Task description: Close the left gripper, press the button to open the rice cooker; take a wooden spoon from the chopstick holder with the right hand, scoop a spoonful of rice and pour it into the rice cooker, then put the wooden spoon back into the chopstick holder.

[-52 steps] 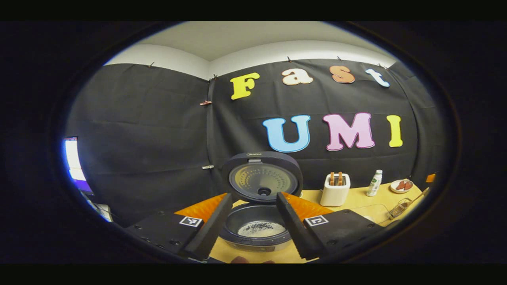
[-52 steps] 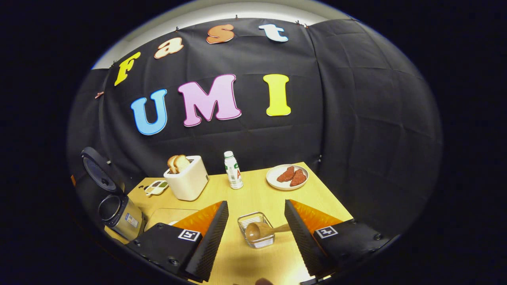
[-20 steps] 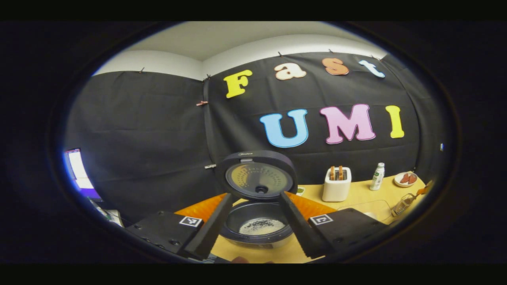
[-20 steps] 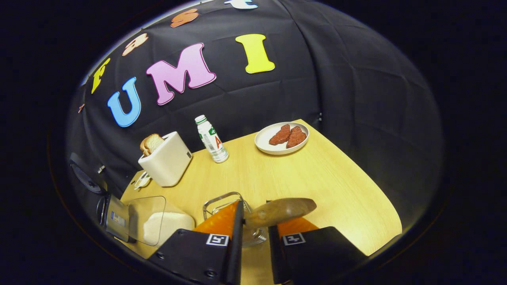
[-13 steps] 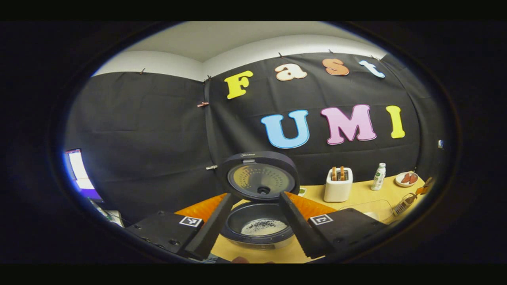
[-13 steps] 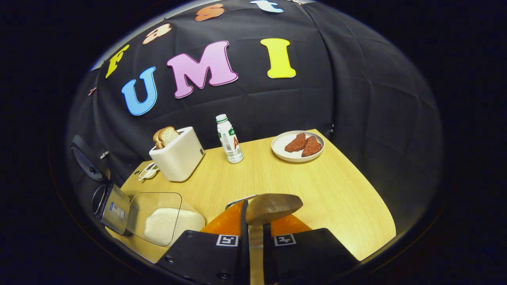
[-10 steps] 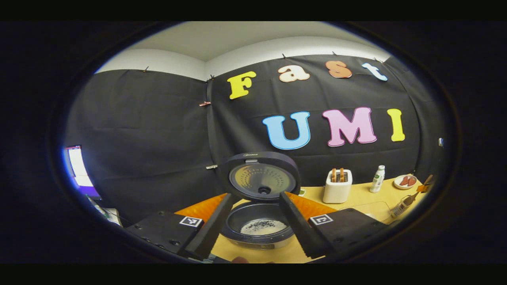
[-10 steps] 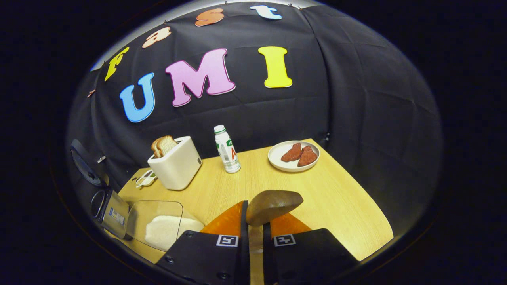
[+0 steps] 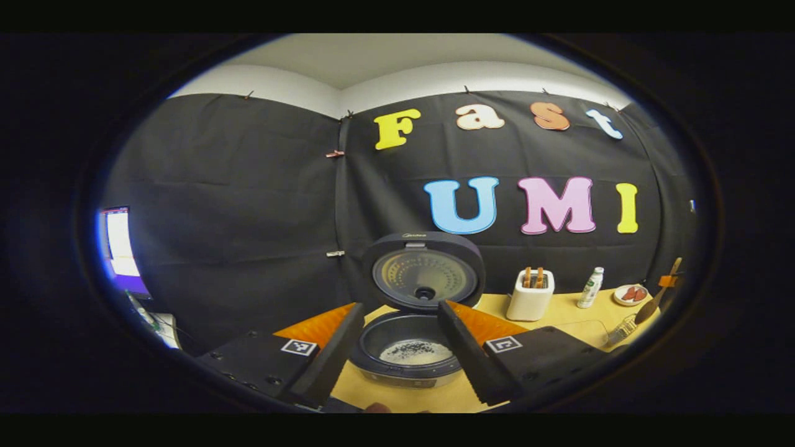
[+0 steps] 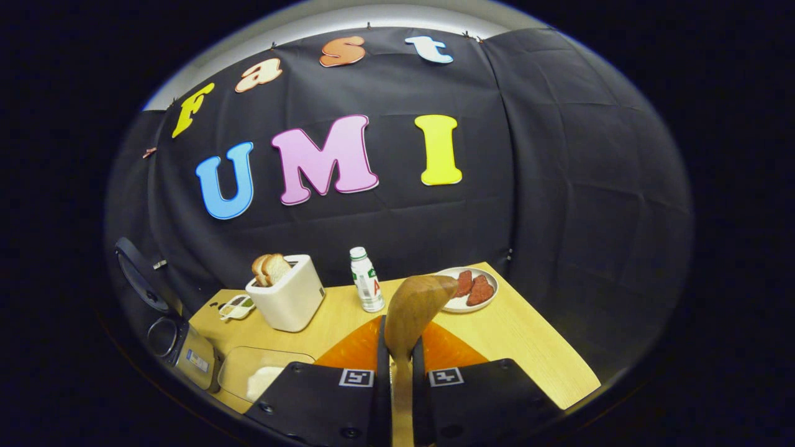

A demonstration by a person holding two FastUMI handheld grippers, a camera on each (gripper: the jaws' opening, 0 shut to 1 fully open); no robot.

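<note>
The rice cooker (image 9: 410,363) stands with its lid (image 9: 424,273) up, and white rice with dark specks lies in the pot. My left gripper (image 9: 400,363) hangs open just in front of it, the pot showing between the fingers. My right gripper (image 10: 397,351) is shut on the handle of the wooden spoon (image 10: 415,307), whose bowl points up and forward above the table. In the left gripper view the spoon (image 9: 653,299) is raised over the wire chopstick holder (image 9: 621,332) at the far right. The clear rice container (image 10: 258,375) sits left of my right gripper, beside the cooker (image 10: 183,351).
A white toaster (image 10: 287,295) holding bread, a small bottle (image 10: 366,280) and a plate (image 10: 472,304) with reddish food line the back of the wooden table (image 10: 528,347). A small dish (image 10: 236,306) lies left of the toaster. A lit screen (image 9: 118,242) glows far left.
My right gripper closed on the spoon's handle, lifted it out of the wire holder and tipped upward. The left gripper stayed open before the cooker, drifting slightly.
</note>
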